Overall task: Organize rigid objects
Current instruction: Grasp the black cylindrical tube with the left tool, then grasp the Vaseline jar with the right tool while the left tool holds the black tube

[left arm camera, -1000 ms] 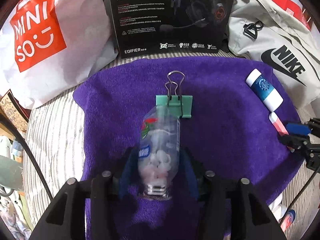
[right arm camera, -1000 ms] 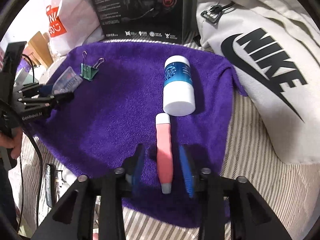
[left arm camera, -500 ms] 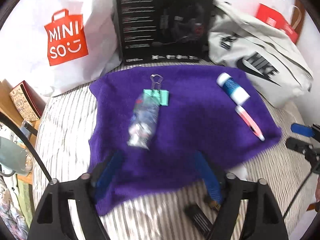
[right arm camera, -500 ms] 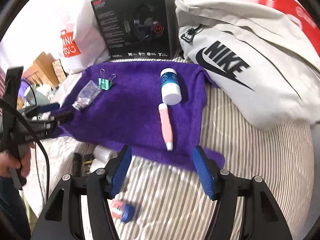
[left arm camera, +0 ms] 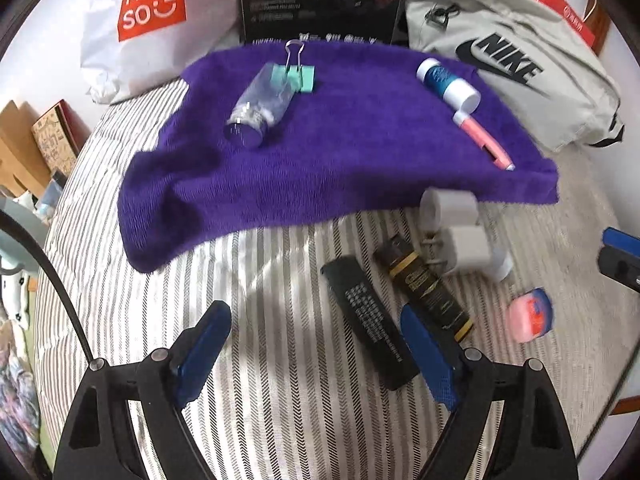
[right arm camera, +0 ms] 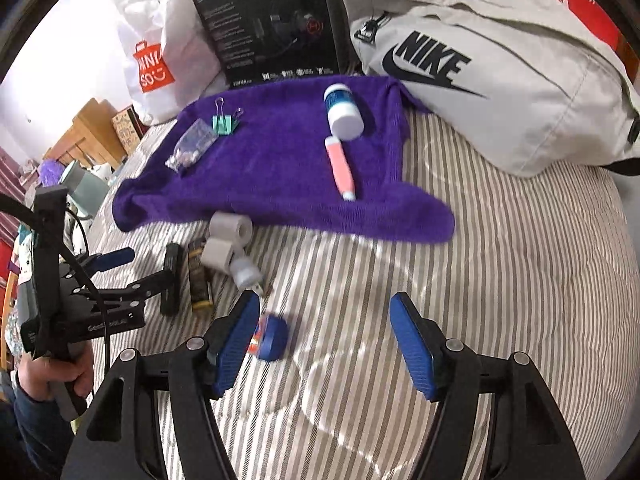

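We have pulled both claws back, spread wide and empty: left claw (left arm camera: 316,344) off the clear bottle (left arm camera: 260,110), right claw (right arm camera: 324,334) off the pink pen (right arm camera: 340,168).

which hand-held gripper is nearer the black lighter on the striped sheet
Left. The left hand-held gripper hangs open with the black lighter just ahead, next to its right finger. The right hand-held gripper is open farther off, nearer the small blue and pink tin.

Striped bedding (right arm camera: 500,264), white wall (left arm camera: 44,20) (bright), wooden furniture (right arm camera: 86,136)
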### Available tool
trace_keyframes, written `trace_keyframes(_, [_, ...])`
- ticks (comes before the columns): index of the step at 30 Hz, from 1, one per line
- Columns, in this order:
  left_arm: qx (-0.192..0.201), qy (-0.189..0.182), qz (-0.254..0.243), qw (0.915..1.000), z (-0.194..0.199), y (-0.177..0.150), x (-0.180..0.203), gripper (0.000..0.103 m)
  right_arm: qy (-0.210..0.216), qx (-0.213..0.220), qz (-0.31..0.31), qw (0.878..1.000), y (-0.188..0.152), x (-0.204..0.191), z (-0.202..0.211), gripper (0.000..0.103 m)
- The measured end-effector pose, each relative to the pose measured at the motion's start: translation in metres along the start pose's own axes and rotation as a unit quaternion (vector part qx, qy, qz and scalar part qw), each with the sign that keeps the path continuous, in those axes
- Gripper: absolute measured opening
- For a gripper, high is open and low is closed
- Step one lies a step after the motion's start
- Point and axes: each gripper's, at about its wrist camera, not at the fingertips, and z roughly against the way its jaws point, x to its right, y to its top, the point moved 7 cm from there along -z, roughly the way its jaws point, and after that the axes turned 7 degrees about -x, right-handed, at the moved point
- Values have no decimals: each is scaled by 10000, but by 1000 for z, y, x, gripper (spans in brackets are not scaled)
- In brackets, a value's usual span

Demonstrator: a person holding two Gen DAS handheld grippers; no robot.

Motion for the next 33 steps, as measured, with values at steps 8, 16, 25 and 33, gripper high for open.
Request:
trace_keyframes(8, [46,160,-183,9997,-11,-9,10,87,-15,-155,85,9998,-12,-2,-9,67])
trace_keyframes(16, [189,6,-101,9998,-7,-9,-3,59,11,-258,168,9995,-18,-6,-20,67])
trace_keyframes(25, [202,-105,-395,9990,-6,0,13,25,145,-372,498,9980,-32,-33,-32,67])
trace_keyframes(33, [207,-123,-406,9989,-7,0,12,24,-34,-359,451,9983,-30,-46,-55,60])
